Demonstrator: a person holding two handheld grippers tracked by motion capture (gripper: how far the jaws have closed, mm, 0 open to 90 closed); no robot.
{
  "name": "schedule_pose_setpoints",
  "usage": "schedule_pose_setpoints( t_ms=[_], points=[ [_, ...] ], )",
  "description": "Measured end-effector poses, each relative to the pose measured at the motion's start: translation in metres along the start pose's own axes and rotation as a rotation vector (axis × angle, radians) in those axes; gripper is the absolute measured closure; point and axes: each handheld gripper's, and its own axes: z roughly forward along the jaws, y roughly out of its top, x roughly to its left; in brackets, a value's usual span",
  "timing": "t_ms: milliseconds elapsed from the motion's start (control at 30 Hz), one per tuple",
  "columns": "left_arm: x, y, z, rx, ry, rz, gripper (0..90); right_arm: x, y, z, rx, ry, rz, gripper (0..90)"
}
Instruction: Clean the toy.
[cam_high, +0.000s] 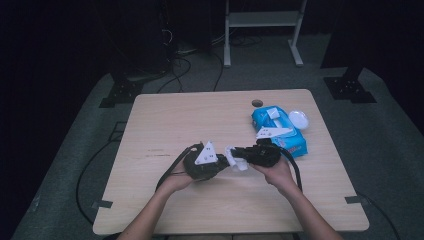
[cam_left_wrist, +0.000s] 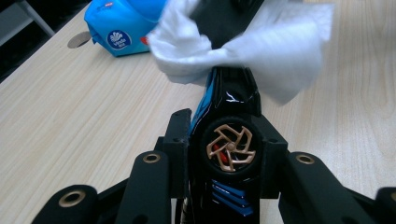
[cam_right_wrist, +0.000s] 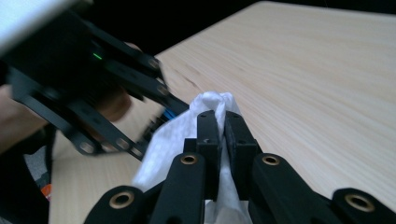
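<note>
A black toy car with blue trim and a gold wheel is clamped sideways between the jaws of my left gripper, which is shut on it. A white wipe drapes over the car's far end. My right gripper is shut on that wipe, bunched between its pads. In the high view the left gripper and the right gripper meet tip to tip over the middle of the table, with the wipe between them.
A blue pack of wipes lies at the right back of the wooden table, with a small white round lid beside it. A cable hole sits near the far edge. Cables trail off the left side.
</note>
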Motion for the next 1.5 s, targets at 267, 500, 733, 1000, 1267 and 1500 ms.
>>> schedule_pose_setpoints(
  t_ms=[267, 500, 733, 1000, 1267, 1500],
  points=[
    [-0.001, 0.0, 0.001, 0.003, -0.001, 0.0, 64.4, 0.017, 0.007, 0.004, -0.013, 0.029, -0.052, 85.5],
    [0.002, -0.001, 0.0, -0.003, 0.002, -0.012, 64.4, -0.019, -0.018, 0.002, 0.041, -0.051, 0.071, 85.5],
    [0.001, 0.0, 0.0, -0.008, 0.003, -0.01, 64.4, -0.026, -0.033, 0.015, 0.116, -0.036, 0.138, 85.5],
    [0.0, 0.002, -0.001, -0.039, 0.003, -0.011, 64.3, -0.029, -0.033, 0.012, 0.086, 0.048, 0.221, 85.8],
    [0.0, 0.007, -0.002, -0.089, 0.0, -0.014, 64.1, -0.029, -0.025, -0.007, 0.015, 0.073, 0.244, 86.1],
    [-0.001, 0.008, -0.004, -0.133, 0.002, -0.028, 63.8, -0.015, -0.01, -0.018, -0.028, 0.072, 0.192, 86.6]
  ],
)
